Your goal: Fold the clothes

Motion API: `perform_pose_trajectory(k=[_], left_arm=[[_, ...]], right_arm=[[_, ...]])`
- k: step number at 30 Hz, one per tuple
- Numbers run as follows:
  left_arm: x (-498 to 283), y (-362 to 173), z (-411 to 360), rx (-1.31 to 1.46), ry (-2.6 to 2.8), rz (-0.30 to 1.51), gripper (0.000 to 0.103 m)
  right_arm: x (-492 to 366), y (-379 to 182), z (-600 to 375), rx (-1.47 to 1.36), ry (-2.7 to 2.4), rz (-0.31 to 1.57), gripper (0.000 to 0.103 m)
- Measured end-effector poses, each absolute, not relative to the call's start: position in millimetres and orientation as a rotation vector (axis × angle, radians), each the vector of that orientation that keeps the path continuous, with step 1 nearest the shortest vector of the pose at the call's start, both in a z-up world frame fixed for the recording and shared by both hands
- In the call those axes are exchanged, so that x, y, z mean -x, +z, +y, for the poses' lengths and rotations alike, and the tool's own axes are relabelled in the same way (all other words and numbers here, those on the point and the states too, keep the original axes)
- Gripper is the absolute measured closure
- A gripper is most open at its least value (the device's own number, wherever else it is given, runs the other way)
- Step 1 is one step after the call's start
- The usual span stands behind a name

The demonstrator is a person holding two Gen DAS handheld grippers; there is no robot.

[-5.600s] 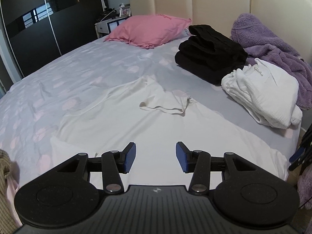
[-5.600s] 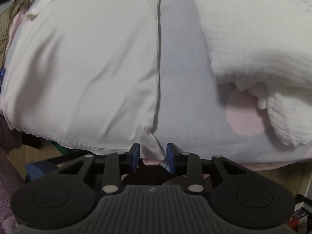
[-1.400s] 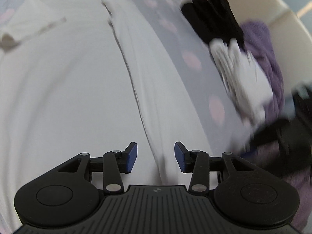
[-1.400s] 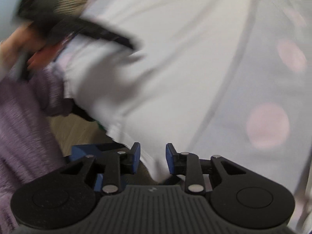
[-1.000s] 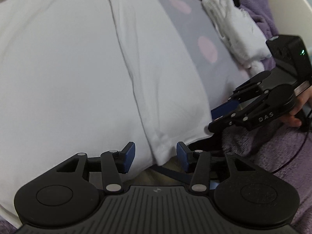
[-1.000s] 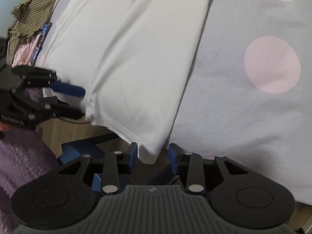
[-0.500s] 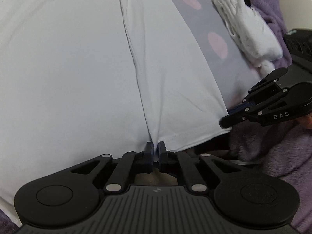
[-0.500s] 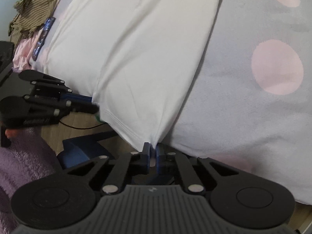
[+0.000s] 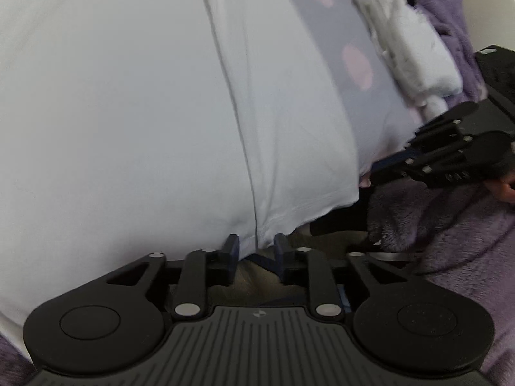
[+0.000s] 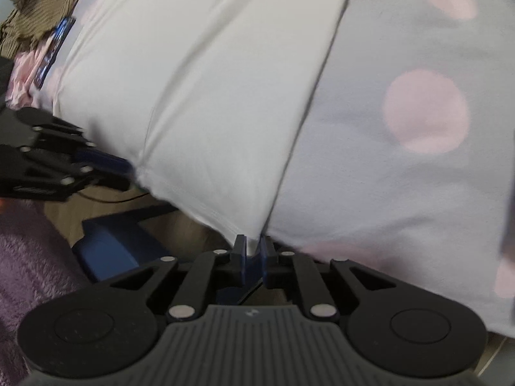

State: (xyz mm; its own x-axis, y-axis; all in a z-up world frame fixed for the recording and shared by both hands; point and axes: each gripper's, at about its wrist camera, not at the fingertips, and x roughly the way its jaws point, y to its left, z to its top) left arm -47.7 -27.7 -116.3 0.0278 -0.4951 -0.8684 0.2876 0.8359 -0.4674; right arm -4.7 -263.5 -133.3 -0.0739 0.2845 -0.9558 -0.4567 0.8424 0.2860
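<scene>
A white shirt [image 9: 128, 112] lies spread on the bed, its hem hanging over the mattress edge. My left gripper [image 9: 255, 247] points down at the hem beside a fold line. Its jaws are opening, with the hem loose between the pads. In the right wrist view the shirt [image 10: 209, 96] ends in a folded corner. My right gripper [image 10: 254, 244] has that corner pinched in a narrow gap, and its jaws are starting to open. Each gripper shows in the other's view: the right gripper [image 9: 450, 160] at the shirt's right edge, the left gripper [image 10: 58, 160] at its left.
The bed sheet [image 10: 386, 193] is grey with pink dots. A folded white garment [image 9: 408, 54] and purple fleece [image 9: 450, 241] lie to the right. A brown striped garment [image 10: 35, 9] sits at the far left. A blue object [image 10: 119, 244] stands on the floor below the bed edge.
A second ago both grippers stood open around the hem, then both closed on it. Now the left jaws have parted clearly and the right jaws slightly.
</scene>
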Motion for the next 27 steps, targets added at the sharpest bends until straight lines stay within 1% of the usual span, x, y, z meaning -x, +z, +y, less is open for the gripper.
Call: perform_pose_trajectory(k=[3, 5, 7, 8, 11, 17, 23, 27], left_arm=[[33, -93, -9, 0.195, -0.586, 1.375, 0.077], [16, -79, 1, 0.188, -0.561, 1.336, 0.077], [-4, -64, 13, 0.156, -0.537, 1.295, 0.077], [-16, -57, 20, 0.138, -0.518, 1.277, 0.077], [-51, -40, 38, 0.107, -0.473, 1.230, 0.076], [-111, -24, 61, 0.095, -0.381, 1.156, 0.076], [-153, -25, 79, 0.129, -0.299, 1.102, 0.076], [-165, -31, 96, 0.104, -0.191, 1.101, 0.075]], right_arm=[[-7, -114, -270, 0.122, 0.594, 1.452, 0.090], [-19, -98, -271, 0.128, 0.579, 1.380, 0.089], [-33, -82, -271, 0.127, 0.561, 1.306, 0.080], [-42, -75, -271, 0.125, 0.551, 1.269, 0.072], [-77, -57, -268, 0.118, 0.516, 1.173, 0.073], [-164, -45, -249, 0.122, 0.466, 1.062, 0.073], [-262, -47, -214, 0.137, 0.418, 1.014, 0.073], [-321, -53, -187, 0.148, 0.386, 1.001, 0.073]])
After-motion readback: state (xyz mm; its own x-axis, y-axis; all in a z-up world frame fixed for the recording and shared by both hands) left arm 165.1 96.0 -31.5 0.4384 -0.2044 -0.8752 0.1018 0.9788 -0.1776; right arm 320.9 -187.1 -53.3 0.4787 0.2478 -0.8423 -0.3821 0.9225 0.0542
